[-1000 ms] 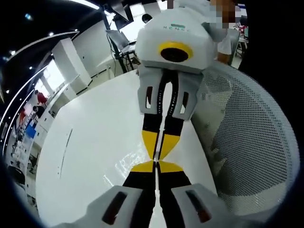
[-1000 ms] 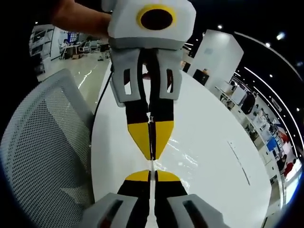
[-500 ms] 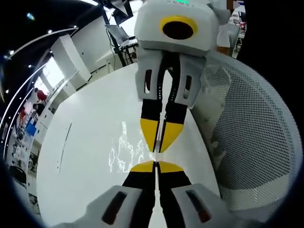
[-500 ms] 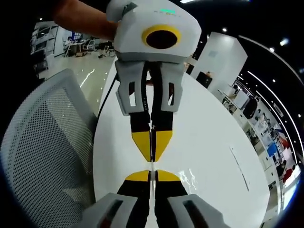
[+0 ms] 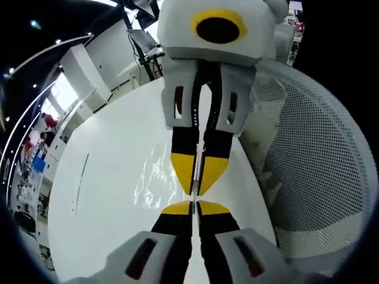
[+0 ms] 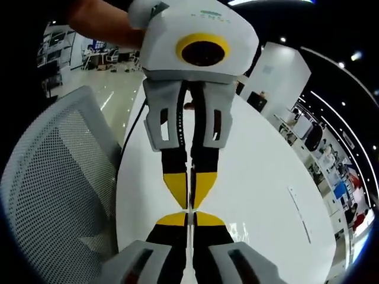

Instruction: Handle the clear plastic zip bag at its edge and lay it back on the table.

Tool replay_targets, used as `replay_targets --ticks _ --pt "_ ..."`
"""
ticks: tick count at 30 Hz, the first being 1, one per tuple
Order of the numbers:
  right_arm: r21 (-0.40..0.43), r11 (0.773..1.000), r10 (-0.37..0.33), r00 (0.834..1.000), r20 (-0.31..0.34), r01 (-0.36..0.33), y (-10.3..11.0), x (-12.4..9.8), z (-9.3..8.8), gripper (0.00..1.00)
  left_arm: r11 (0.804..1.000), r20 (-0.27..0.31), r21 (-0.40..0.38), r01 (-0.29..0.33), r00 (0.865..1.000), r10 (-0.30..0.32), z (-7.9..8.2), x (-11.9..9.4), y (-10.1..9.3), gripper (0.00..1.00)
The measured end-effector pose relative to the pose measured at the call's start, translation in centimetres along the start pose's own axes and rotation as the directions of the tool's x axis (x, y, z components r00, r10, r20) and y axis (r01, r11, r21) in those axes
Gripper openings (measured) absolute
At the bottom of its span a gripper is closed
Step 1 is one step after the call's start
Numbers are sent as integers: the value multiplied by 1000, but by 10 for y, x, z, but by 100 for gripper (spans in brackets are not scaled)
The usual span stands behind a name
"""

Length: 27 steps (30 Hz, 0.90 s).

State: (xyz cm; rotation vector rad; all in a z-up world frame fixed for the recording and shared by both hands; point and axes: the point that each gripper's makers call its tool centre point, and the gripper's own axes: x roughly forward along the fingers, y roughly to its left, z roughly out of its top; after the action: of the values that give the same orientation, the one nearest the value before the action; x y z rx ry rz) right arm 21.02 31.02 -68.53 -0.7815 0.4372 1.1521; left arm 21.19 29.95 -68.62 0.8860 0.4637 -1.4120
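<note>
The clear zip bag (image 5: 155,176) shows as bright creased glints over the white table (image 5: 112,160), left of the meeting jaws. My left gripper (image 5: 194,205) rises from the bottom, its yellow-tipped jaws shut on the bag's edge. My right gripper (image 5: 196,188) comes down from the top, tip to tip with it and also shut. In the right gripper view my right gripper (image 6: 190,215) is shut, and the left gripper (image 6: 190,202) meets it from above. A faint glint of the bag (image 6: 237,227) lies to the right on the table (image 6: 260,177).
A white mesh chair back (image 5: 308,165) stands close by the table edge; the same chair (image 6: 53,183) fills the left of the right gripper view. A thin dark line (image 5: 80,180) marks the tabletop. A hand (image 6: 103,21) holds the left gripper. Office furniture stands far behind.
The two grippers have drawn a little closer, tips nearly touching. The bag's glints have spread upward beside the jaws in the left gripper view and shrunk in the right gripper view.
</note>
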Motion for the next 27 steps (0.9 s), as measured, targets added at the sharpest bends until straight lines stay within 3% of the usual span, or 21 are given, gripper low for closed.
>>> replay_targets --ticks 11,27 --pt "18 1000 -4 1000 -14 4 -1 0 -3 0 1000 -33 4 -10 999 10 -1 3 2 0" --pt "72 997 6 1000 -10 -5 5 1 -7 0 1000 -49 -7 22 999 -22 -4 5 -6 0"
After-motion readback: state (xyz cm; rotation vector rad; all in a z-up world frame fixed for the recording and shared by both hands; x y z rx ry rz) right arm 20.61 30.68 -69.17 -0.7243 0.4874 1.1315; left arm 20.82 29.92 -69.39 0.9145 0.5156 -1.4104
